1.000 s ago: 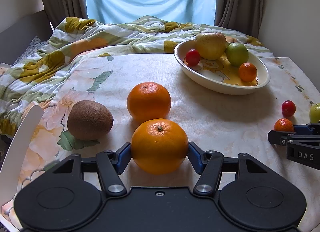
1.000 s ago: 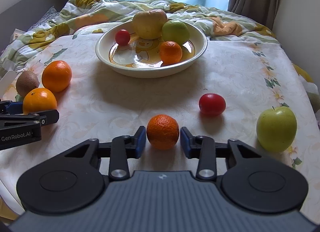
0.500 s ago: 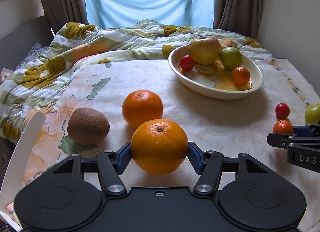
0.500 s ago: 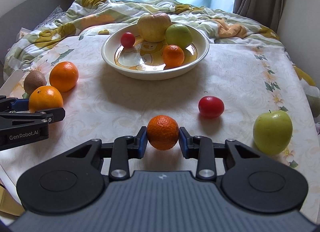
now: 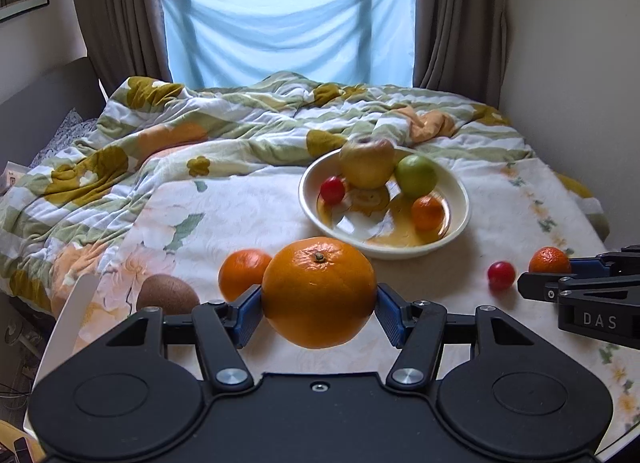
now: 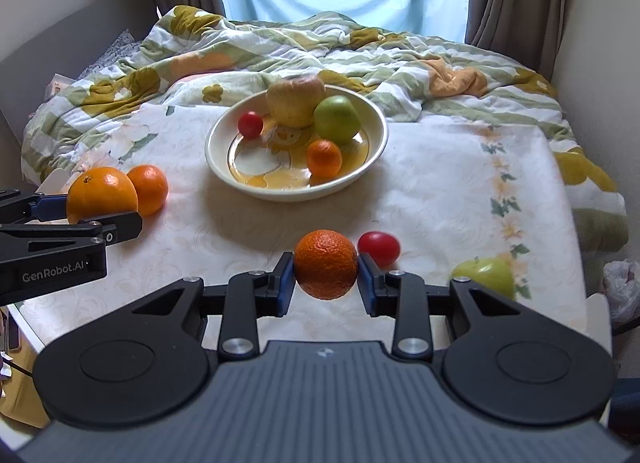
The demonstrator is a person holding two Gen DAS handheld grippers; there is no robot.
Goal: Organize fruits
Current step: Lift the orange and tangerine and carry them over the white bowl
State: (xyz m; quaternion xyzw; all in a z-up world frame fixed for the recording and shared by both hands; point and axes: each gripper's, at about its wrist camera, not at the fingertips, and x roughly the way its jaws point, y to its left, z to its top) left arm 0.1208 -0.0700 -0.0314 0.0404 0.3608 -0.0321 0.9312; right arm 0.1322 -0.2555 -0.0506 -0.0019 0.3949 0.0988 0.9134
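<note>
My left gripper (image 5: 319, 309) is shut on a large orange (image 5: 318, 292) and holds it above the table; it also shows in the right wrist view (image 6: 101, 195). My right gripper (image 6: 325, 281) is shut on a small mandarin (image 6: 326, 263), lifted off the cloth; it shows in the left wrist view (image 5: 549, 260). A cream bowl (image 6: 224, 161) at the table's middle back holds a yellow apple (image 6: 295, 100), a green apple (image 6: 337, 119), a red tomato (image 6: 250, 124) and a mandarin (image 6: 324, 157).
On the floral tablecloth lie a second orange (image 5: 243, 272), a kiwi (image 5: 167, 298), a red tomato (image 6: 379, 248) and a green apple (image 6: 486, 275). A rumpled quilt (image 5: 224, 131) lies behind the table. Walls and curtains stand at both sides.
Both grippers have risen with their fruit: the left lifted the large orange off the table, the right lifted the mandarin. The table fruit now sits lower and farther in both views.
</note>
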